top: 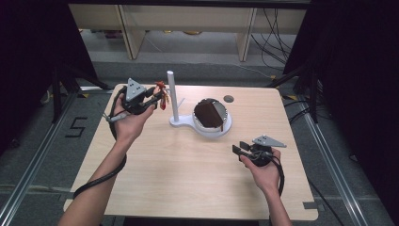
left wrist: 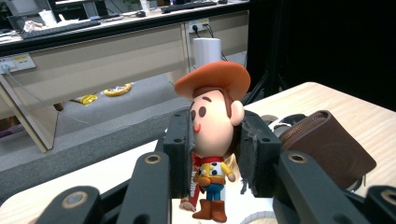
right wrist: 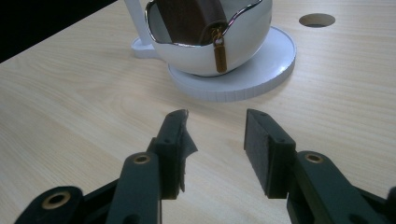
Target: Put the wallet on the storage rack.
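A small cowboy figurine (left wrist: pixel 212 140) with an orange hat is clamped by its head between the pads of my left gripper (left wrist: pixel 215 144). In the high view that left gripper (top: pixel 157 99) hovers over the table's far left, just left of the white post (top: pixel 172 96), with the figurine (top: pixel 162 95) at its tips. A brown zip wallet (top: pixel 208 114) lies in the white bowl (top: pixel 227 123) on the white stand; the wallet (left wrist: pixel 327 144) also appears behind the figurine. My right gripper (top: pixel 241 148) rests low at the right front, open and empty, its jaws (right wrist: pixel 215 149) pointing at the bowl (right wrist: pixel 243 37).
The white stand's round base (right wrist: pixel 275 60) and upright post sit mid-table. A round cable hole (top: pixel 228 99) lies behind the bowl. Bare wood (top: pixel 188 174) spreads across the front. Dark curtains flank the table; shelving and cables stand beyond its far edge.
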`<state>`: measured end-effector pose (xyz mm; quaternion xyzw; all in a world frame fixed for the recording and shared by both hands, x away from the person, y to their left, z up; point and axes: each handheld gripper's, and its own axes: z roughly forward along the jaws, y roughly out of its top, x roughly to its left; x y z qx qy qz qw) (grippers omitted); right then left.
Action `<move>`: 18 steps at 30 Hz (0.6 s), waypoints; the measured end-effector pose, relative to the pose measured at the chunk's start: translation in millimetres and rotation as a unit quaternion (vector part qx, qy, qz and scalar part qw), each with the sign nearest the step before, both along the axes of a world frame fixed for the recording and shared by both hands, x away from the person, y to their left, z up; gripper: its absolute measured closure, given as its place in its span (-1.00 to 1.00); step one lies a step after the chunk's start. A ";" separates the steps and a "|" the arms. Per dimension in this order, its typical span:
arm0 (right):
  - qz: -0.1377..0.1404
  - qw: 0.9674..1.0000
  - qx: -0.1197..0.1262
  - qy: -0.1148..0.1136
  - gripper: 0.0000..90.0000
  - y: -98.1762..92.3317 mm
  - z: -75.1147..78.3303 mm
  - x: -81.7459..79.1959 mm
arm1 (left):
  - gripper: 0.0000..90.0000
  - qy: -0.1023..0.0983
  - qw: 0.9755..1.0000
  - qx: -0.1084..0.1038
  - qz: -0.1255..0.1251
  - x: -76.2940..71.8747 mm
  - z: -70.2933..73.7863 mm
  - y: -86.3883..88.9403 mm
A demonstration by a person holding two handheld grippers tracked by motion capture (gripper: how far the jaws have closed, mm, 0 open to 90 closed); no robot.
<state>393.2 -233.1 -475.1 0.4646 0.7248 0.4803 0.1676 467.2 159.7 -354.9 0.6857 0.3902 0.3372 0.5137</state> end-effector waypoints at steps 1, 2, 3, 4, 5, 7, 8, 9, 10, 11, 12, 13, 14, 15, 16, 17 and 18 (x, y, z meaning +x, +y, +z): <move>0.000 1.000 0.000 0.000 0.33 0.1 0.0 0.0 | 0.48 -0.003 1.000 0.000 -0.002 -0.2 -0.5 -0.5; 0.000 1.000 0.000 0.000 0.33 0.1 0.0 -0.1 | 0.48 0.002 1.000 -0.004 -0.004 -1.2 -1.0 -1.4; 0.000 1.000 0.000 0.000 0.33 0.1 0.0 -0.2 | 0.48 0.000 1.000 -0.003 -0.006 -2.1 -1.4 -1.8; 0.000 1.000 0.000 0.000 0.33 0.0 -0.1 -0.2 | 0.48 -0.004 1.000 0.002 -0.005 -2.6 -1.2 -1.6; -0.001 1.000 -0.002 0.001 0.33 -0.1 0.2 -0.5 | 0.48 -0.004 1.000 0.002 -0.006 -3.4 -1.4 -1.9; -0.007 1.000 0.007 0.013 0.33 2.1 0.7 -2.5 | 0.48 -0.003 1.000 -0.002 -0.010 -4.7 -2.5 -3.0; 0.000 1.000 0.001 0.000 0.33 0.7 -0.4 -0.2 | 0.48 -0.010 1.000 0.003 -0.014 -4.8 -2.8 -2.9; -0.002 1.000 -0.005 -0.008 0.33 0.3 -0.7 0.3 | 0.48 -0.016 1.000 0.010 -0.019 -5.2 -3.2 -2.9; -0.001 1.000 -0.002 -0.003 0.33 1.0 -0.9 0.2 | 0.48 -0.010 1.000 0.007 -0.014 -8.2 -4.7 -4.3; -0.001 1.000 -0.001 -0.002 0.33 1.2 -1.1 0.2 | 0.48 -0.008 1.000 0.008 -0.015 -10.0 -6.1 -5.4; 0.000 1.000 -0.002 -0.003 0.33 1.2 -1.3 0.4 | 0.48 -0.009 1.000 0.008 -0.017 -11.2 -7.9 -6.4; 0.000 1.000 -0.002 -0.002 0.33 1.4 -1.4 0.4 | 0.48 -0.010 1.000 0.009 -0.023 -11.6 -9.7 -7.2; 0.000 1.000 -0.002 -0.002 0.33 1.5 -1.4 0.4 | 0.48 -0.006 1.000 0.008 -0.021 -14.2 -12.8 -7.9; 0.000 1.000 -0.002 -0.003 0.33 1.7 -1.3 0.4 | 0.48 -0.007 1.000 0.006 -0.021 -14.8 -14.3 -8.2; -0.001 1.000 -0.002 -0.002 0.33 1.7 -1.3 0.3 | 0.48 -0.002 1.000 0.002 -0.023 -15.5 -16.3 -8.9; -0.003 1.000 -0.007 0.000 0.33 1.4 -0.7 -0.2 | 0.48 -0.002 1.000 0.003 -0.024 -15.8 -17.4 -8.9; -0.002 1.000 -0.007 0.000 0.33 1.5 -1.0 -0.2 | 0.48 -0.002 1.000 0.002 -0.023 -16.4 -19.1 -9.0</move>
